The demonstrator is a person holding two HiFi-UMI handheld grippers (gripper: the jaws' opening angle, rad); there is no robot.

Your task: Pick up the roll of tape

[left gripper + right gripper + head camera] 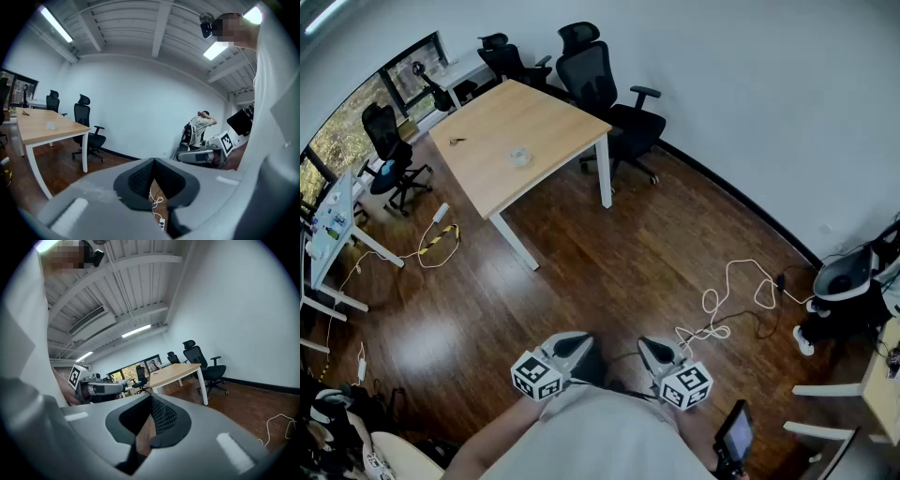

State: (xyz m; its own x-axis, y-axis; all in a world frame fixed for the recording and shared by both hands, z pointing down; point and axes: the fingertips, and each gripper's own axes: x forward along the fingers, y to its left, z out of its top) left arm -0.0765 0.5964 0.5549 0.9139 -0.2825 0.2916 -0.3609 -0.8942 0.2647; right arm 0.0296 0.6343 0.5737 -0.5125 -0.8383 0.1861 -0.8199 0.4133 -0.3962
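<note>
The roll of tape (520,157), small and clear, lies near the middle of a light wooden table (553,122) far across the room. In the left gripper view the roll of tape (51,125) shows on the table (33,131) at the left. Both grippers are held close to the person's body, far from the table. My left gripper (570,341) is shut, its jaws (153,160) meeting with nothing between them. My right gripper (654,347) is shut and empty too (150,398). Each gripper sees the other's marker cube beside it.
Black office chairs (600,84) stand behind the table. White cables (731,300) and a yellow-black cord (441,244) lie on the dark wooden floor. A small dark object (456,141) is near the table's far corner. Equipment (848,281) stands at the right wall, and a person (202,125) by it.
</note>
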